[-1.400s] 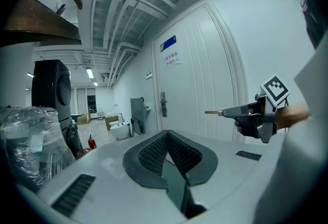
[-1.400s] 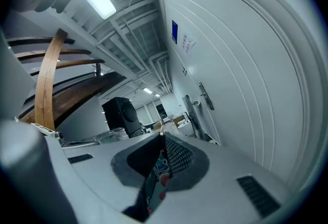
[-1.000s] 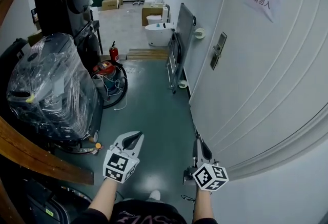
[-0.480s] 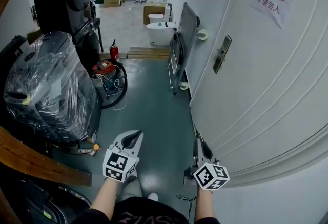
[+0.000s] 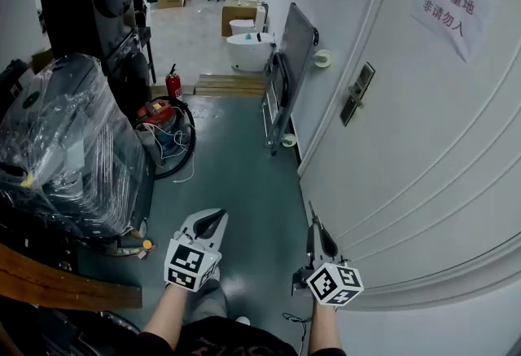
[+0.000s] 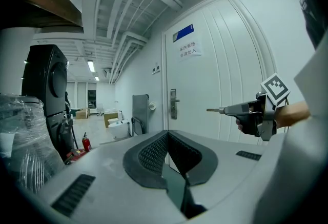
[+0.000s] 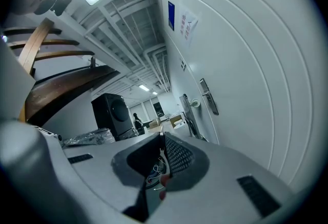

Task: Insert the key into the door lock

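The right gripper [image 5: 313, 220] was pinched tight on the key [image 6: 215, 110]; its thin metal shank stuck straight out past the jaw tips, roughly level, so it could be offered end-on to a keyhole; the left gripper view showed this best, with the key aimed along the door [image 5: 423, 142]. The lock [image 5: 356, 95], a dark plate with a lever handle, sat on the door at about one o'clock from the right gripper in the head view, well apart from the key; the keyhole itself was too small to make out, though it probably lay below the handle. The left gripper [image 5: 218, 216] hung at nine o'clock of the right one, its jaws pressed together on nothing; I judged it idle, since the key needed only one hand. The step in hand was the approach; insertion had not begun, and the blade would need lining up with the slot first. A plastic-wrapped machine [image 5: 65, 142] stood at ten o'clock, leaving a narrow passage beside the door.
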Demonstrator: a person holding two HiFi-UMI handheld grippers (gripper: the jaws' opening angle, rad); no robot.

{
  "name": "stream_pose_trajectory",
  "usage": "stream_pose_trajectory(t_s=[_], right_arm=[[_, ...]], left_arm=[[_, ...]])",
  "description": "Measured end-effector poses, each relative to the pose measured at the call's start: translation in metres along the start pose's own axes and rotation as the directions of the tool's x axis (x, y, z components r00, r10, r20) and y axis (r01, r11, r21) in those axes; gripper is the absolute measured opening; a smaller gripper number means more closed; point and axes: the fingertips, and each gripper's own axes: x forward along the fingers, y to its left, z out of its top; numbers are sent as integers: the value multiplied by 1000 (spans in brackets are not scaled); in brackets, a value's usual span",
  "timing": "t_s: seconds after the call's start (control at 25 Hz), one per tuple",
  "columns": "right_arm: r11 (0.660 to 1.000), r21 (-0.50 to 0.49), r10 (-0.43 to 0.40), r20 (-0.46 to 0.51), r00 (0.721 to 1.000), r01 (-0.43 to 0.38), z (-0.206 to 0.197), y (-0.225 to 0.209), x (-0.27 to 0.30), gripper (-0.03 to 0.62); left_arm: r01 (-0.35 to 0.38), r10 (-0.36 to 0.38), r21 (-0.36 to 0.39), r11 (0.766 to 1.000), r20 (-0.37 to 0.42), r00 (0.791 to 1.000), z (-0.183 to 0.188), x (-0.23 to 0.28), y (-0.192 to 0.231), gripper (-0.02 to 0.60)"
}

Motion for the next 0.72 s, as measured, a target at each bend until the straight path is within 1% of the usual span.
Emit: stream_pose_trajectory(t_s=[0.36,0.56,0.72], right_arm=[[999,4,-39,-5,999,39,1,-5,69,80],[998,24,-66,7,998,66,7,1,113,80],[996,12,-85,26,996,84,18,11,153,80]], left_arm=[[41,-41,-9,999,-29,999,-4,56,49,12],[77,-77,-5,997,-48,996,-5,84,84,12],[109,-109,-2,994,-49,993,1,109,117,12]])
